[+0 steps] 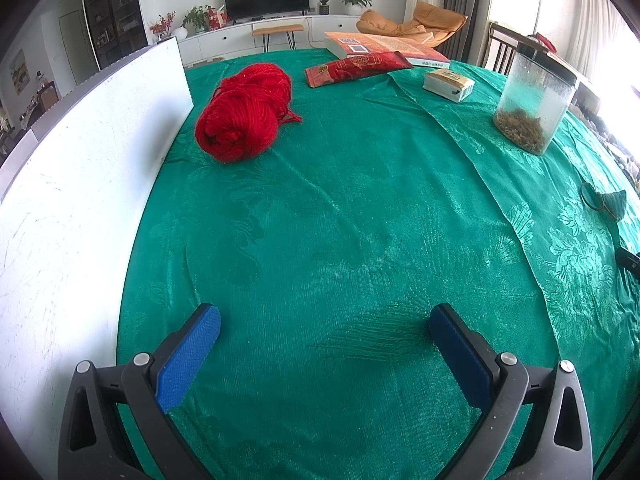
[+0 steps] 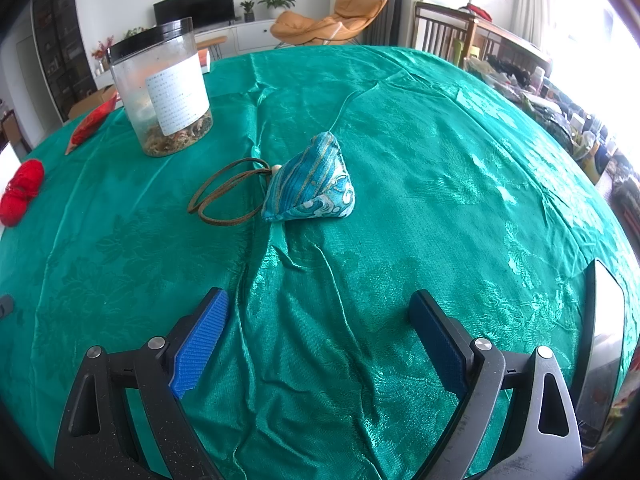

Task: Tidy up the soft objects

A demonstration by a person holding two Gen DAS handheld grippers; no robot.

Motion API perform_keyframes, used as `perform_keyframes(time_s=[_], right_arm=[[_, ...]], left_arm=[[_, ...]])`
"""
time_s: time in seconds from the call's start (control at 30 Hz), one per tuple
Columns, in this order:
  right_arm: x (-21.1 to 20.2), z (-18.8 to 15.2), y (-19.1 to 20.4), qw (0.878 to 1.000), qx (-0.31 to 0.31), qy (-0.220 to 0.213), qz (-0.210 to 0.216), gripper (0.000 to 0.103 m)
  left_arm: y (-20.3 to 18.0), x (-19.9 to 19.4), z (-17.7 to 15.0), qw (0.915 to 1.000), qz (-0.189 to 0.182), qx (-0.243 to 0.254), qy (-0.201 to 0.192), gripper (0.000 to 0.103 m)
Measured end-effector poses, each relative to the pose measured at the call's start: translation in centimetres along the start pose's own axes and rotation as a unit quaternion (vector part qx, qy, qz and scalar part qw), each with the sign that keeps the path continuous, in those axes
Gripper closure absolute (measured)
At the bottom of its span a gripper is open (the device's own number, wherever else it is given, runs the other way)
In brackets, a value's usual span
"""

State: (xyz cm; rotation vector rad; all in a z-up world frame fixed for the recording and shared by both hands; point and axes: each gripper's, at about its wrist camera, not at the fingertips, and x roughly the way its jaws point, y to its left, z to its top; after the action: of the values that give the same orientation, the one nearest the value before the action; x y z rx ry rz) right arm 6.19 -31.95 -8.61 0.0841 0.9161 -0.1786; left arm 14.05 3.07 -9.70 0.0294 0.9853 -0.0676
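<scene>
A red yarn skein (image 1: pixel 242 114) lies on the green tablecloth (image 1: pixel 340 220) beside a white box wall (image 1: pixel 72 184), well ahead of my left gripper (image 1: pixel 324 318), which is open and holds nothing. In the right wrist view a blue patterned pyramid pouch (image 2: pixel 310 186) with a brown cord loop (image 2: pixel 224 190) sits straight ahead of my right gripper (image 2: pixel 320 302), open with nothing between its fingers. The same yarn skein (image 2: pixel 20 192) shows at that view's far left edge, and the pouch (image 1: pixel 612 202) at the left view's right edge.
A clear plastic jar (image 2: pixel 164 88) with dried bits stands left of the pouch. A red packet (image 1: pixel 356 67), a book (image 1: pixel 384 48) and a small white box (image 1: pixel 448 85) lie at the table's far side. A tablet-like dark slab (image 2: pixel 604 344) lies by the right edge.
</scene>
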Motion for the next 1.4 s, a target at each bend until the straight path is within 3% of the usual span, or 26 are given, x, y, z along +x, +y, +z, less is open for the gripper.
perform_keyframes(time_s=[0.13, 0.23, 0.33, 0.43, 0.57, 0.67, 0.73, 0.9, 0.97, 1.0, 1.03, 1.07, 1.1, 1.13, 1.27, 1.4], right_arm=[[0.0, 0.0, 0.0, 1.0, 0.0, 0.0, 0.0, 0.01], [0.0, 0.0, 0.0, 1.0, 0.0, 0.0, 0.0, 0.01], [0.0, 0.0, 0.0, 1.0, 0.0, 0.0, 0.0, 0.01], [0.0, 0.0, 0.0, 1.0, 0.0, 0.0, 0.0, 0.01], [-0.2, 0.0, -0.3, 1.0, 0.007, -0.002, 0.003, 0.011], [-2.4, 0.4, -2.6, 0.994, 0.076, -0.062, 0.052, 0.011], [-3.1, 1.4, -3.3, 0.992, 0.084, -0.087, 0.044, 0.011], [-0.1, 4.5, -2.0, 0.994, 0.046, -0.064, 0.072, 0.011], [1.5, 5.4, -0.9, 0.995, 0.025, -0.043, 0.081, 0.011], [2.3, 5.4, -0.4, 0.996, 0.021, -0.027, 0.086, 0.014], [2.9, 5.4, -0.2, 0.996, 0.024, -0.014, 0.079, 0.029], [3.0, 5.2, -0.3, 0.998, 0.033, -0.013, 0.058, 0.049], [2.8, 5.1, -0.6, 0.996, 0.05, -0.019, 0.064, 0.057], [2.6, 5.1, -1.2, 0.994, 0.073, -0.021, 0.076, 0.057], [0.0, 4.7, -2.4, 0.989, 0.107, -0.058, 0.078, 0.057], [-4.2, 4.9, -1.4, 0.985, 0.09, -0.103, 0.101, 0.057]], left_arm=[[0.0, 0.2, -0.2, 1.0, 0.0, -0.001, 0.008, 0.0], [0.4, 0.1, 0.6, 0.9983, -0.006, -0.011, 0.058, 0.001], [1.5, -2.2, 3.0, 0.9982, -0.046, -0.031, 0.024, 0.001], [2.0, -3.4, 7.3, 0.9997, -0.019, -0.014, -0.009, 0.001], [3.4, 0.1, 12.2, 0.9997, 0.019, -0.007, 0.016, 0.001], [3.6, 2.8, 13.6, 0.9979, 0.055, 0.013, 0.031, 0.001], [3.3, 3.9, 14.1, 0.9977, 0.048, 0.027, 0.041, 0.001], [3.7, 6.0, 14.6, 0.9964, 0.062, 0.023, 0.054, 0.001], [4.3, 6.6, 14.6, 0.9969, 0.051, 0.013, 0.059, 0.001], [4.6, 7.0, 14.6, 0.997, 0.043, 0.008, 0.063, 0.001], [4.8, 7.4, 14.6, 0.9971, 0.036, 0.004, 0.067, 0.002], [4.9, 7.7, 14.6, 0.9974, 0.023, -0.002, 0.068, 0.005], [5.0, 7.8, 14.5, 0.9977, 0.009, -0.006, 0.066, 0.033], [5.2, 7.8, 14.5, 0.9974, 0.018, -0.01, 0.068, 0.06], [5.9, 5.6, 14.2, 0.9965, -0.053, -0.045, 0.048, 0.059], [5.9, -0.1, 13.5, 0.9907, -0.128, -0.043, 0.015, 0.059]])
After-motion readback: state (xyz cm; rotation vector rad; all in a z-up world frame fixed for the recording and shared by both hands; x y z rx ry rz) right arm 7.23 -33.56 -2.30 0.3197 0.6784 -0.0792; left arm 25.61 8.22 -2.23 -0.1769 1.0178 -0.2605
